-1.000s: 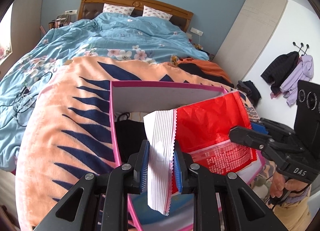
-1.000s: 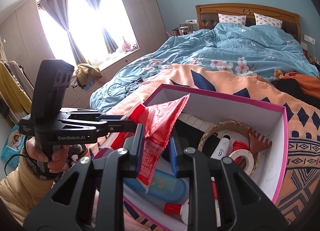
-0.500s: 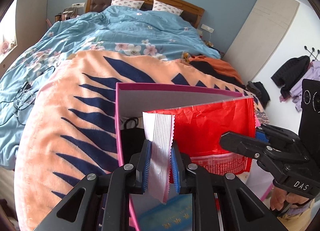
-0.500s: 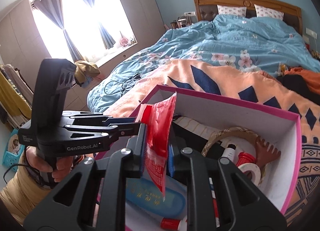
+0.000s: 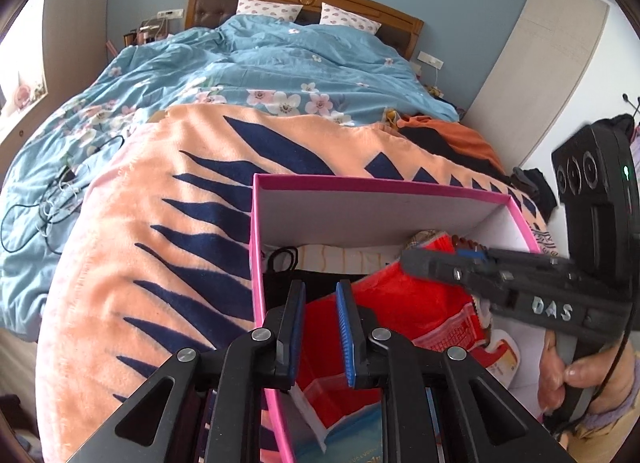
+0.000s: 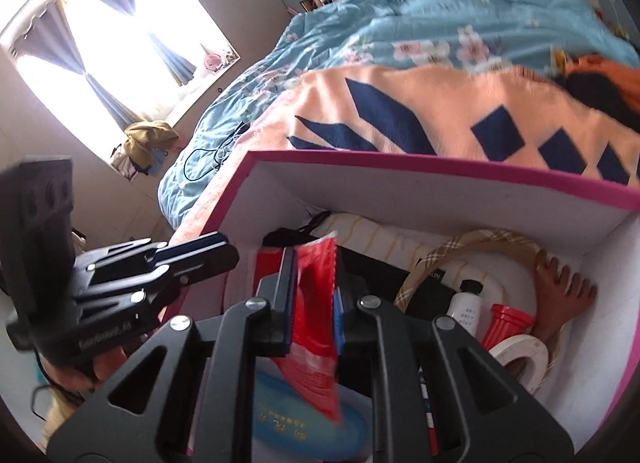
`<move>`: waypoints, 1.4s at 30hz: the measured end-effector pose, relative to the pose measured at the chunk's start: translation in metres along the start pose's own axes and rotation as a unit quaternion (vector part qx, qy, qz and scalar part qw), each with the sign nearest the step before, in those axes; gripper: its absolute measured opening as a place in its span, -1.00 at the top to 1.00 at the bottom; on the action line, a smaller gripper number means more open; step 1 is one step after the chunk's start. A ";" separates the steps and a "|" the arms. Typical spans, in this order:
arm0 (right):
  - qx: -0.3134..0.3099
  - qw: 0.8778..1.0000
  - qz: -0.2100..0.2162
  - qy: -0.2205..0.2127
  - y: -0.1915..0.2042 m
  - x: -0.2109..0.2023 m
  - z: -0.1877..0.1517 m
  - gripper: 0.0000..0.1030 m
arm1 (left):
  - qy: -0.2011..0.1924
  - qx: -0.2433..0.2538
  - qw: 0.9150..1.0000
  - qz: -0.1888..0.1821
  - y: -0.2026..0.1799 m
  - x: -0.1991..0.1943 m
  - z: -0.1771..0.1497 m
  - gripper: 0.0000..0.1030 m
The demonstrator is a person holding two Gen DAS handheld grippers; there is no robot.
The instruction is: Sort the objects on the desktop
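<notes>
A red plastic bag [image 5: 400, 303] lies low inside the pink-rimmed box [image 5: 360, 181], stretched between my two grippers. My right gripper [image 6: 316, 263] is shut on the bag's [image 6: 316, 303] end, its jaws still closing and the pads pressing the film. In the left wrist view the right gripper [image 5: 408, 259] reaches in from the right. My left gripper [image 5: 320, 287] hangs over the bag's other end, beside the box's left wall. Its jaws stand nearly together, and I see no film pinched between them. From the right wrist view, the left gripper [image 6: 228, 253] looks shut.
The box [image 6: 400, 161] holds a tape roll [image 6: 520, 347], a white bottle [image 6: 466, 307], a brown wooden scratcher [image 6: 560, 283], a blue pouch [image 6: 304, 423] and black items. It sits on a peach and navy blanket [image 5: 140, 243]. A person's hands grip both handles.
Both grippers have sunk into the box with the red bag. The bag's white edge no longer stands up between the left jaws. The right gripper has rolled.
</notes>
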State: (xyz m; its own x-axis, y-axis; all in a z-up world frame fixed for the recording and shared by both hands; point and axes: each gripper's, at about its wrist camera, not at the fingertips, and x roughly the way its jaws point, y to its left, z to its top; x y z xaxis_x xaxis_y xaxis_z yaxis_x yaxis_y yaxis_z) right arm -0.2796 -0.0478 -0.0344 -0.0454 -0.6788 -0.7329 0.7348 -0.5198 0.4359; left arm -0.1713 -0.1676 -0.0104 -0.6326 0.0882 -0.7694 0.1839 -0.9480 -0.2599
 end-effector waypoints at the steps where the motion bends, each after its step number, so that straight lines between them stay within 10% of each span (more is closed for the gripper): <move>1: -0.006 1.000 -0.013 -0.004 0.000 0.000 0.002 0.65 | 0.002 0.006 1.000 -0.001 -0.002 0.001 -0.001 0.70; 14: -0.012 0.997 -0.002 0.076 -0.012 0.014 -0.009 0.43 | 0.010 0.084 0.996 0.029 -0.026 0.001 -0.025 0.68; 17: -0.037 0.995 -0.003 0.088 -0.005 0.015 -0.016 0.71 | 0.007 0.077 0.997 0.027 -0.023 0.000 -0.022 0.68; 25: -0.009 1.000 -0.007 0.011 -0.012 -0.002 0.003 0.81 | -0.004 0.068 0.997 0.022 -0.017 -0.009 -0.024 0.66; 33: 0.098 0.995 -0.013 -0.024 -0.056 0.008 0.019 0.84 | 0.016 0.166 0.985 0.051 -0.048 -0.006 -0.045 0.40; 42: 0.069 0.997 -0.034 -0.023 -0.051 -0.014 0.017 0.27 | 0.020 0.166 0.983 0.070 -0.052 -0.001 -0.042 0.40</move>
State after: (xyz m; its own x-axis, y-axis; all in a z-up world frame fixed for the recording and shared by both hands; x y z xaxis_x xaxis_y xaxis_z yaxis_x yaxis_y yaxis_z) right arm -0.3285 -0.0202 -0.0372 -0.1248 -0.6610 -0.7399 0.6294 -0.6292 0.4560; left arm -0.1485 -0.1055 -0.0207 -0.5873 -0.0455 -0.8081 0.0069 -0.9987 0.0512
